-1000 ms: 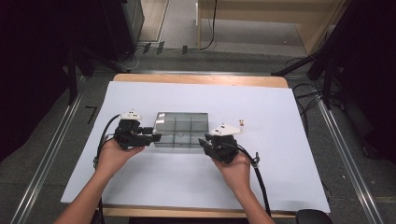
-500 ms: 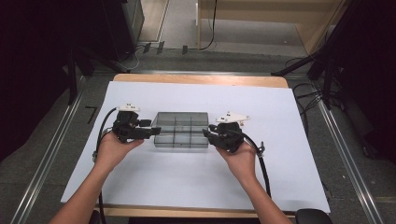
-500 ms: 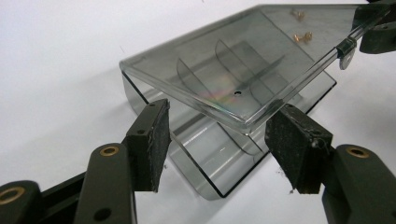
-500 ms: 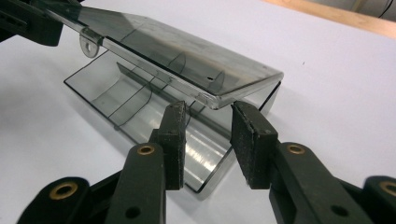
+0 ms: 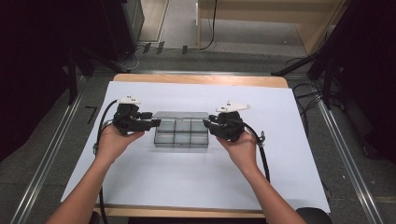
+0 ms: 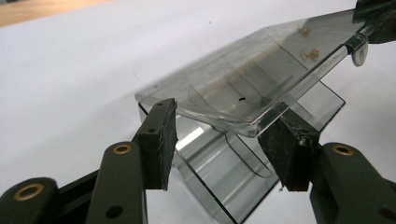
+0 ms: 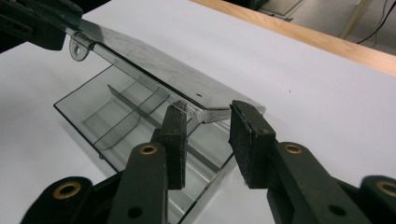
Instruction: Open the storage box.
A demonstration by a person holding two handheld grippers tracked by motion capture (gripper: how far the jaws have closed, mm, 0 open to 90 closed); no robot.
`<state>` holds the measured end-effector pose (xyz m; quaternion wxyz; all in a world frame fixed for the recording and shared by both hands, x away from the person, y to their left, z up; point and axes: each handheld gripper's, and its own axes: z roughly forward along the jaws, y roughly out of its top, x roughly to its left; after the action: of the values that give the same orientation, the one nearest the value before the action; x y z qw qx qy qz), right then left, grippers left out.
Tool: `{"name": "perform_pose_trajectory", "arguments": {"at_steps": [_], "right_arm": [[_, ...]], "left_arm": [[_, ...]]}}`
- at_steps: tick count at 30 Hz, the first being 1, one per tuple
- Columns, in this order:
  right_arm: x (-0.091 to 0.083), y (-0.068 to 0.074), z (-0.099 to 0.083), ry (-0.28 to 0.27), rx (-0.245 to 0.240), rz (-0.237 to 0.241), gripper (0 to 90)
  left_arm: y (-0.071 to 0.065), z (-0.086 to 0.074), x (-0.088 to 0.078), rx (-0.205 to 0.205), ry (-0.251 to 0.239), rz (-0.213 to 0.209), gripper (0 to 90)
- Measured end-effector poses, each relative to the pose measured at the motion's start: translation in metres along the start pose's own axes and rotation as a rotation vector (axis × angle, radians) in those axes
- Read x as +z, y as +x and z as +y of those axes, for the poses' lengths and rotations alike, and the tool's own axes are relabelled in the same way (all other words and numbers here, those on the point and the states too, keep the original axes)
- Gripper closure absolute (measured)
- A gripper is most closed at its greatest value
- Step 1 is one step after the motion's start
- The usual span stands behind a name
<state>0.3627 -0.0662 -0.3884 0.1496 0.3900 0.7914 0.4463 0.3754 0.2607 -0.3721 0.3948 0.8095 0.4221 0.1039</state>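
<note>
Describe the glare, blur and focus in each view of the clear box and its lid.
High view: even light, room edges dark, the clear box small and soft. Left gripper view: lid blurred toward its far end, a bright glint inside the box, pads sharp. Right gripper view: grey sheen along the lid, near pads crisp.

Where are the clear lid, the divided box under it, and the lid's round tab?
clear lid [image 6: 243, 88], left gripper view, flat top face.
divided box [image 7: 105, 109], right gripper view, floor beside a divider.
round tab [image 7: 78, 49], right gripper view, its ring.
</note>
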Motion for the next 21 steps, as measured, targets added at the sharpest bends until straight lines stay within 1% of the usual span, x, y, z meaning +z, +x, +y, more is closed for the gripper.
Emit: {"name": "perform_pose_trajectory", "arguments": {"at_steps": [5, 8, 9, 10, 12, 14, 15, 16, 18, 21], "right_arm": [[0.005, -0.008, 0.007, -0.018, 0.033, 0.012, 70.3], [0.009, -0.011, 0.01, -0.019, 0.029, 0.007, 70.5], [0.01, -0.012, 0.011, -0.016, 0.028, 0.004, 70.5], [0.012, -0.014, 0.012, -0.018, 0.027, 0.004, 70.5], [0.015, -0.017, 0.013, -0.017, 0.038, 0.011, 70.5], [0.017, -0.019, 0.014, -0.015, 0.041, 0.013, 70.7], [0.018, -0.02, 0.014, -0.019, 0.038, 0.011, 70.9], [0.019, -0.02, 0.014, -0.021, 0.036, 0.009, 71.4], [0.022, -0.023, 0.014, -0.023, 0.04, 0.006, 72.4], [0.026, -0.027, 0.014, -0.025, 0.057, 0.009, 72.8]], "left_arm": [[0.003, 0.009, 0.002, 0.012, -0.011, 0.023, 52.5], [0.004, 0.013, 0.005, 0.026, -0.01, 0.03, 53.9], [0.005, 0.013, 0.006, 0.021, -0.016, 0.03, 54.5], [0.006, 0.015, 0.007, 0.027, -0.015, 0.032, 55.3], [0.007, 0.016, 0.01, 0.025, -0.017, 0.03, 56.9], [0.008, 0.018, 0.013, 0.032, -0.009, 0.041, 57.1], [0.008, 0.019, 0.014, 0.032, -0.014, 0.048, 57.3], [0.009, 0.02, 0.015, 0.036, -0.009, 0.048, 57.3], [0.01, 0.022, 0.017, 0.038, -0.009, 0.053, 57.5], [0.013, 0.024, 0.02, 0.031, -0.008, 0.057, 58.0]]}}
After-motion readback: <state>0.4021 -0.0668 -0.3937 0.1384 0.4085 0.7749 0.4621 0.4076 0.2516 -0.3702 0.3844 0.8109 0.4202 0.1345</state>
